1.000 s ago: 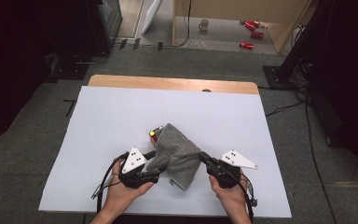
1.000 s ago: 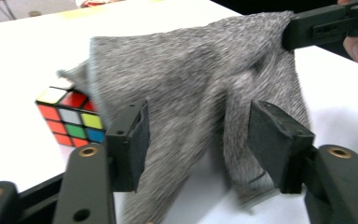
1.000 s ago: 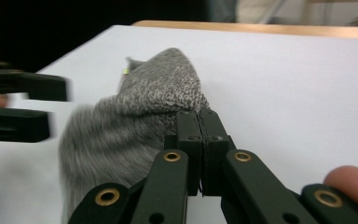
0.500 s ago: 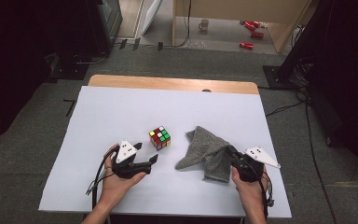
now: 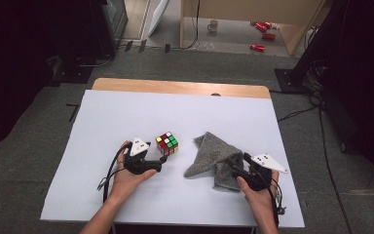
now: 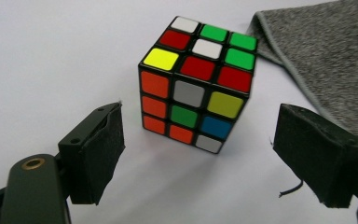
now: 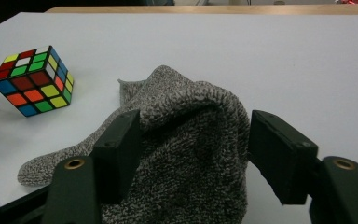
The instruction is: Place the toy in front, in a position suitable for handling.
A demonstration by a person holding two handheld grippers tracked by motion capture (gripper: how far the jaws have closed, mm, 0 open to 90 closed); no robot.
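Now the left tool (image 6: 198, 154), its jaws just opened and holding nothing, faces the cube (image 6: 196, 79) straight ahead on the worktop (image 5: 126, 112), while the right tool (image 7: 193, 154), also just opened, loosely straddles the grey cloth (image 7: 186, 140).

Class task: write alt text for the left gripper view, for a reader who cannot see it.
A scrambled puzzle cube sits on a white table, just beyond the open jaws of the left hand-held gripper. A grey knitted cloth lies at upper right.
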